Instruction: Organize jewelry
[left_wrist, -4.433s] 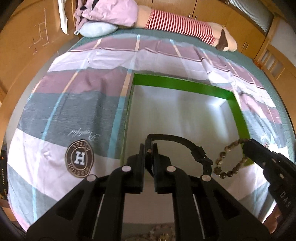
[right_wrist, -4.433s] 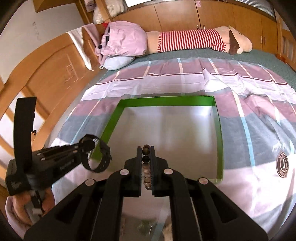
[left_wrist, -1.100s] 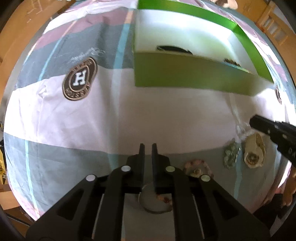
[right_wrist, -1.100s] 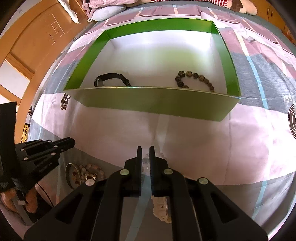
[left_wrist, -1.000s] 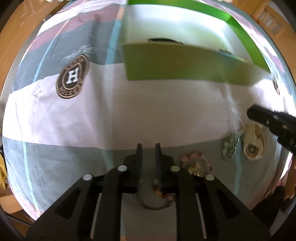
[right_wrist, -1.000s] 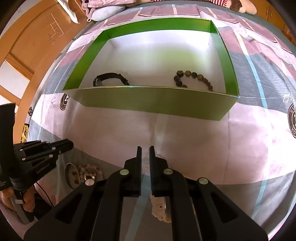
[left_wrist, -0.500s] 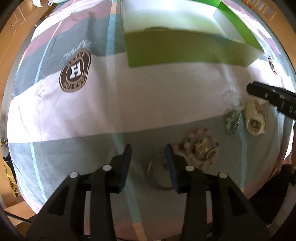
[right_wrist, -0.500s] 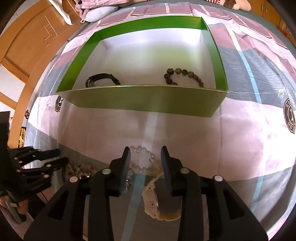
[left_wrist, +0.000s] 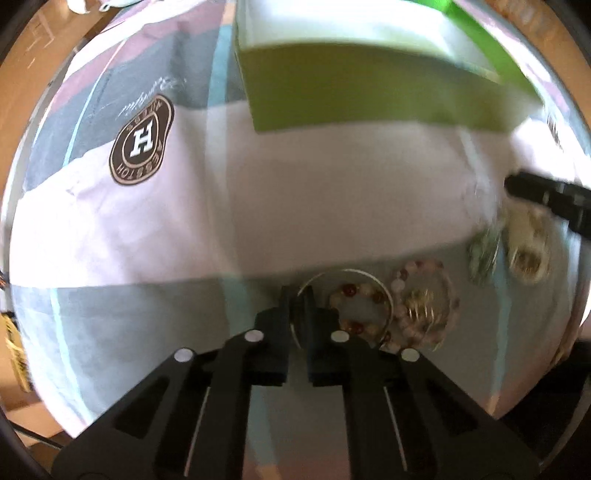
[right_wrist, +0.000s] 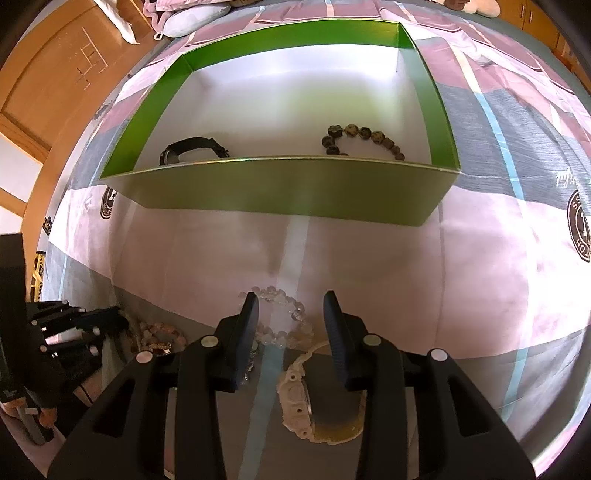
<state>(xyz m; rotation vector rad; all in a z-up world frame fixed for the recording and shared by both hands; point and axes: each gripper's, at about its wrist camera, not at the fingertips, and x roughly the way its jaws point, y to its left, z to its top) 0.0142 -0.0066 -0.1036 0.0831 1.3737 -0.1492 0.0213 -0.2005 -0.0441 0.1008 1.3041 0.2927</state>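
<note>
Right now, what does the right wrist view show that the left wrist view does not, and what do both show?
Only the right wrist view: the box interior, with a black watch and a dark bead bracelet, plus a clear bead bracelet between the open right gripper.

Only the left wrist view: the left gripper shut on a silver bangle, with a red-and-white bead bracelet inside it.

Both: the green box, the cream watch, and the bedsheet.

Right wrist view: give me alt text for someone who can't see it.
The open right gripper hovers over a clear bead bracelet and a white watch on the bedspread. Behind, a green box holds a black watch and a dark bead bracelet.
</note>
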